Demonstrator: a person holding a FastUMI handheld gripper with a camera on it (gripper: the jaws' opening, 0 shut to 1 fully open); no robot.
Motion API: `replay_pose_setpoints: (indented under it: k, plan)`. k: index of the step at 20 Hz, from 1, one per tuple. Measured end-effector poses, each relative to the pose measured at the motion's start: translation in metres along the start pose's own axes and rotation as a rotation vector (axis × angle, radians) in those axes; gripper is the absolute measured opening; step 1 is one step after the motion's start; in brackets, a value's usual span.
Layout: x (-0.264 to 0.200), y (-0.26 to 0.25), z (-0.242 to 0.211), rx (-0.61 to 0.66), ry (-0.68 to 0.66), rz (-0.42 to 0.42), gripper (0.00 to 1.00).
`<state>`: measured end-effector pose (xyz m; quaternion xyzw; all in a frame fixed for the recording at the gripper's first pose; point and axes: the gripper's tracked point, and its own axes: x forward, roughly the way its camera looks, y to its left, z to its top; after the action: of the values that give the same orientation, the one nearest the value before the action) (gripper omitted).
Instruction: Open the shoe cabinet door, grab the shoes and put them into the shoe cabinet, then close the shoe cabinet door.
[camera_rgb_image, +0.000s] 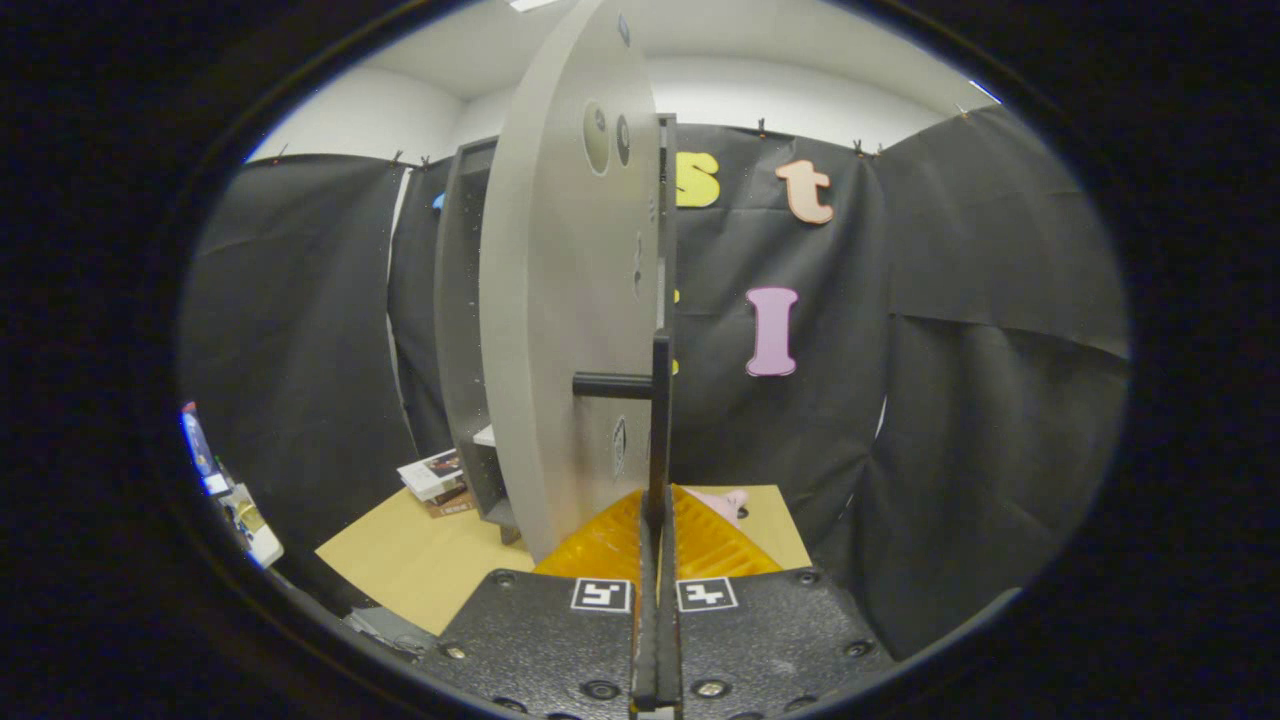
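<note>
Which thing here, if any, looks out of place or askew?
The cabinet door stands edge-on, swung open, with the gripper shut on its handle. A pink shoe lies on the table beyond the jaws. Nothing looks damaged.

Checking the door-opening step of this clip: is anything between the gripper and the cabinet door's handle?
Nothing visible. The gripper is closed on the dark bar handle at the edge of the open shoe cabinet door, with the handle running straight up from between the fingers.

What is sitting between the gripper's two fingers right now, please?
In the gripper view, the cabinet door's black handle sits between the fingers, which are closed on it.
</note>
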<state>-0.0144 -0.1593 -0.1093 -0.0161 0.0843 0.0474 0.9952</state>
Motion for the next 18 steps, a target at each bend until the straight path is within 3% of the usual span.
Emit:
replay_pose_setpoints:
  k: [4, 12, 14, 18]
  plan:
    - [0.003, -0.004, -0.005, 0.032, 0.014, 0.069, 0.04]
    - [-0.007, -0.011, -0.011, -0.011, -0.036, 0.072, 0.07]
    - [-0.017, -0.014, -0.021, -0.015, -0.028, 0.054, 0.17]
    - [-0.053, -0.024, -0.057, 0.015, 0.03, -0.009, 0.8]
